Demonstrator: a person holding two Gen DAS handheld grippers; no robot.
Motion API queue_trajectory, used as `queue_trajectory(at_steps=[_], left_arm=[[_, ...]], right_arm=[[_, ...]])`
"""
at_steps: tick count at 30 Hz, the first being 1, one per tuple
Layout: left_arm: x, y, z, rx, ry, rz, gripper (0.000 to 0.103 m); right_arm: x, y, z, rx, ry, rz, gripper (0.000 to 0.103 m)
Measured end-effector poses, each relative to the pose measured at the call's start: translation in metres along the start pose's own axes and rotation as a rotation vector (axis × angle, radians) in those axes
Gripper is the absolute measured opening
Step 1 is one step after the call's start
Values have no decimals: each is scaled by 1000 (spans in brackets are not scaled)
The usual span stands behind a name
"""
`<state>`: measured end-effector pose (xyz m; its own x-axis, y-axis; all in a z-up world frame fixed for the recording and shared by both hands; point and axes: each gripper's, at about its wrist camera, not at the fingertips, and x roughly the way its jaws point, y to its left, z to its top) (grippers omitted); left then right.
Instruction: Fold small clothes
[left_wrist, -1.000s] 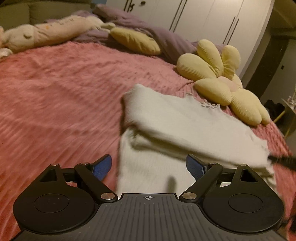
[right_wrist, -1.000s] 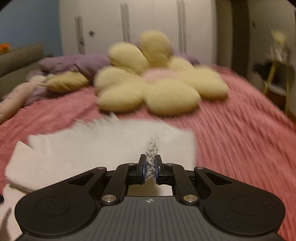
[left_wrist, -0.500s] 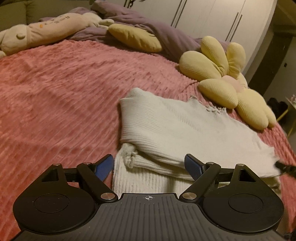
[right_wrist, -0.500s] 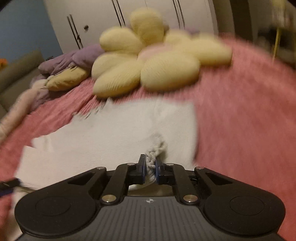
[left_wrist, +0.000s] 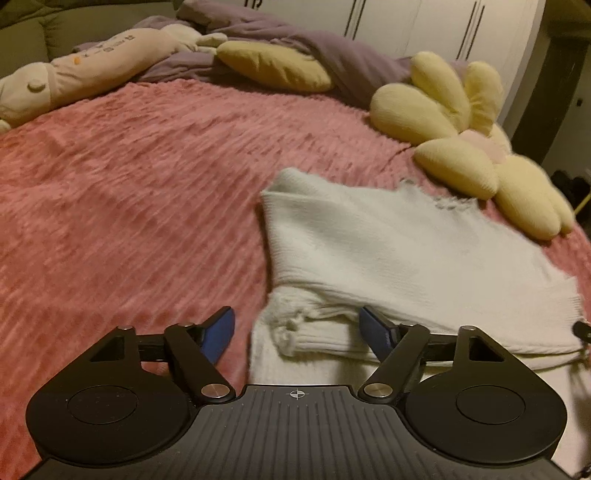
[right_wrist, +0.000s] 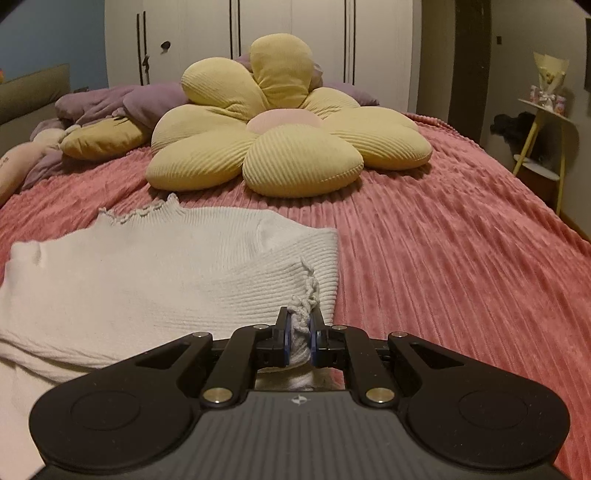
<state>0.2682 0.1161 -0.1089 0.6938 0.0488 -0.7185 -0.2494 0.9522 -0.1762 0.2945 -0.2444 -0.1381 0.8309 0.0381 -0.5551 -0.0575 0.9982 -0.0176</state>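
The right gripper (right_wrist: 299, 328) has drawn the frilled cuff of the white sweater (right_wrist: 155, 266) back toward itself over the last second, so the sleeve now lies folded across the body; that fold looks nearly finished. Its jaws stay clamped narrow on the cuff. The sweater rests on the pink bedspread (right_wrist: 461, 236), just in front of the yellow flower pillow (right_wrist: 291, 136). The left gripper (left_wrist: 295, 328) hangs wide apart with nothing held, straddling the sweater's near left edge, possibly touching it.
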Motion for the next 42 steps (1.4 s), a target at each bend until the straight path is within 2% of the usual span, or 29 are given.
queue_trajectory(at_steps=[3, 4, 6, 7, 8, 10, 12, 15, 17, 19, 23, 25, 26, 28, 30, 33, 35, 37, 39, 41, 42], left_arm=[[7, 8, 0, -26, 27, 25, 77], [3, 10, 1, -44, 26, 28, 74], [-12, 14, 3, -93, 3, 4, 72], [-21, 17, 4, -122, -18, -32, 73], [-30, 18, 5, -157, -32, -66, 73], [-41, 17, 3, -228, -35, -144, 73], [-41, 11, -2, -278, 3, -240, 74], [-29, -5, -9, -290, 83, -311, 74], [-20, -13, -12, -300, 125, -329, 74], [-12, -17, -9, -296, 151, -346, 74], [7, -14, 0, -352, 150, -335, 74], [18, -11, 5, -393, 159, -330, 68], [22, -9, 7, -403, 155, -325, 64], [25, -8, 11, -399, 143, -295, 48], [21, -7, 14, -387, 127, -282, 40], [8, -6, 9, -351, 88, -283, 39], [3, -5, 0, -312, 100, -258, 39], [2, -5, -9, -282, 97, -235, 37], [2, -5, -12, -269, 95, -229, 36], [0, -6, -10, -262, 102, -226, 40], [-2, -7, -9, -254, 107, -231, 48]], right_arm=[[6, -1, -3, -23, 13, 3, 9], [5, -2, -2, -24, 15, 5, 10], [0, -7, 3, 21, 32, -31, 29], [-5, -11, 3, 54, 26, -49, 48], [-13, -17, 3, 103, 7, -30, 51], [-29, -26, 0, 224, -8, 47, 51], [-42, -28, -9, 349, 1, 155, 51], [-41, -20, -23, 453, 60, 301, 50], [-31, -12, -29, 489, 123, 349, 42], [-23, -9, -31, 518, 153, 361, 39], [-5, -17, -28, 655, 148, 390, 39], [7, -19, -28, 712, 172, 389, 37], [13, -18, -28, 729, 184, 380, 29], [21, -18, -28, 750, 192, 375, 18], [24, -18, -27, 762, 188, 386, 14], [18, -24, -26, 795, 101, 451, 12], [16, -25, -29, 771, 85, 438, 12], [17, -20, -33, 655, 118, 351, 12], [15, -17, -36, 578, 108, 341, 11], [10, -16, -33, 547, 118, 329, 13], [7, -16, -31, 536, 126, 325, 15]])
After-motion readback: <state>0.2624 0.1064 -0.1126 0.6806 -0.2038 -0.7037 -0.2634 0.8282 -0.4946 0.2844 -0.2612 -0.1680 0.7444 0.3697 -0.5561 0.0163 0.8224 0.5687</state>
